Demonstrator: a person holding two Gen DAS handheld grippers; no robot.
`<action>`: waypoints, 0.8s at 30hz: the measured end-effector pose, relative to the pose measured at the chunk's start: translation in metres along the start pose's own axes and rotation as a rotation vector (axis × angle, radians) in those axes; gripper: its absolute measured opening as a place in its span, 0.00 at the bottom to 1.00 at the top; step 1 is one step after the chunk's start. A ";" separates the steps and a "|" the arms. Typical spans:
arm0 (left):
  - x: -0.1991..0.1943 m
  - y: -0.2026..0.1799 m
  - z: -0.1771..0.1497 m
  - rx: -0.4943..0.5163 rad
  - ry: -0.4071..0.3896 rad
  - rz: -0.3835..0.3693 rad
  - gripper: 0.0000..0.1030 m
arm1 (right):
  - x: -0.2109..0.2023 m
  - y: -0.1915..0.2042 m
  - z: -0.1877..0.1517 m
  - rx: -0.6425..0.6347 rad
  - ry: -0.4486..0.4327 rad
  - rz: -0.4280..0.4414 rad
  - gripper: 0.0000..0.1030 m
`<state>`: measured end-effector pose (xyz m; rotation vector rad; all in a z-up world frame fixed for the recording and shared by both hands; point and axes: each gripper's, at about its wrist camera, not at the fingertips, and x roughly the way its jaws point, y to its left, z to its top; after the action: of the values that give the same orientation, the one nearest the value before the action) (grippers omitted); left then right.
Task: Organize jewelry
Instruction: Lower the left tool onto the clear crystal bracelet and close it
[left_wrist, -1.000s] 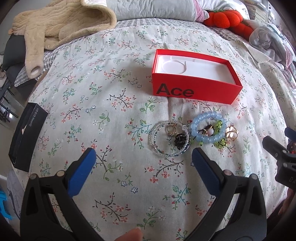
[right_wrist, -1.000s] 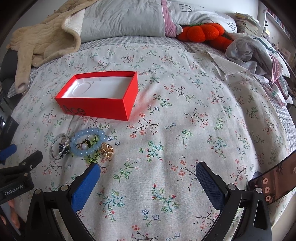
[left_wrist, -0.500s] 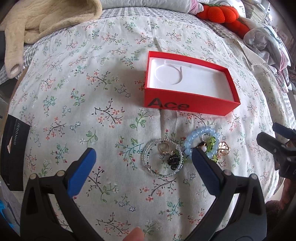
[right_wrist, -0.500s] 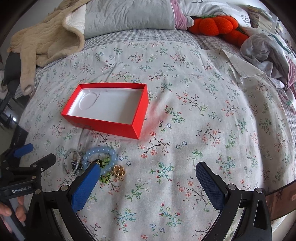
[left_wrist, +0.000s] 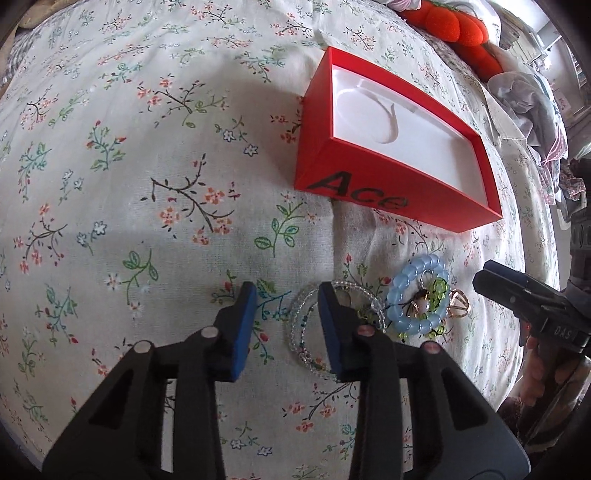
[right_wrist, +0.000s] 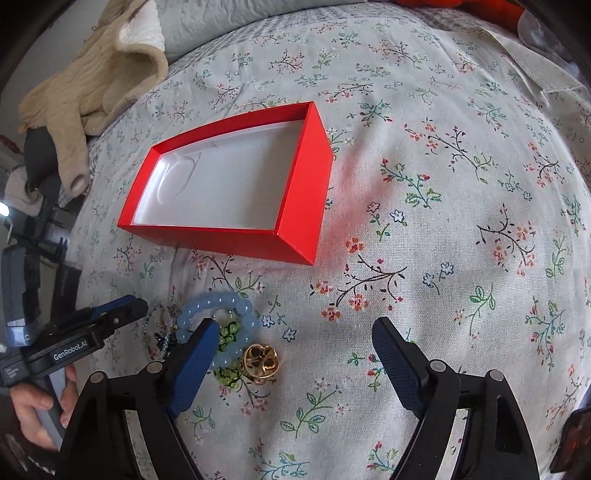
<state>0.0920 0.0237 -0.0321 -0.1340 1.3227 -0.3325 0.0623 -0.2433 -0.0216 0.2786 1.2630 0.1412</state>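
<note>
Over floral bedspread (left_wrist: 147, 184), your left gripper (left_wrist: 286, 295) points steeply down, jaws just narrowed, still apart, nothing clamped; right pad overlaps clear bead bracelet (left_wrist: 301, 332), left arc of that bracelet between pads. Just right: blue bead bracelet (left_wrist: 406, 288), green bead piece (left_wrist: 439, 291), gold ornament (left_wrist: 458, 302), all clustered on bed. Your right gripper (right_wrist: 291, 332) hangs with jaws wide, just closing slightly, empty; its left pad over blue bracelet, gold ornament between pads. Beyond cluster: open red box (right_wrist: 295, 206), white inside, empty.
</note>
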 end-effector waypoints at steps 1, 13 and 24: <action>0.001 -0.001 0.001 0.005 0.004 0.004 0.27 | 0.002 -0.001 0.000 -0.002 0.005 -0.001 0.83; 0.014 -0.023 0.002 0.113 0.035 0.069 0.21 | 0.000 -0.003 -0.001 -0.009 0.006 -0.002 0.83; 0.022 -0.044 0.000 0.149 -0.008 0.148 0.05 | 0.005 0.006 0.000 -0.034 0.015 0.043 0.58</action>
<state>0.0895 -0.0246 -0.0397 0.0874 1.2868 -0.3034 0.0643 -0.2363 -0.0247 0.2766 1.2688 0.2019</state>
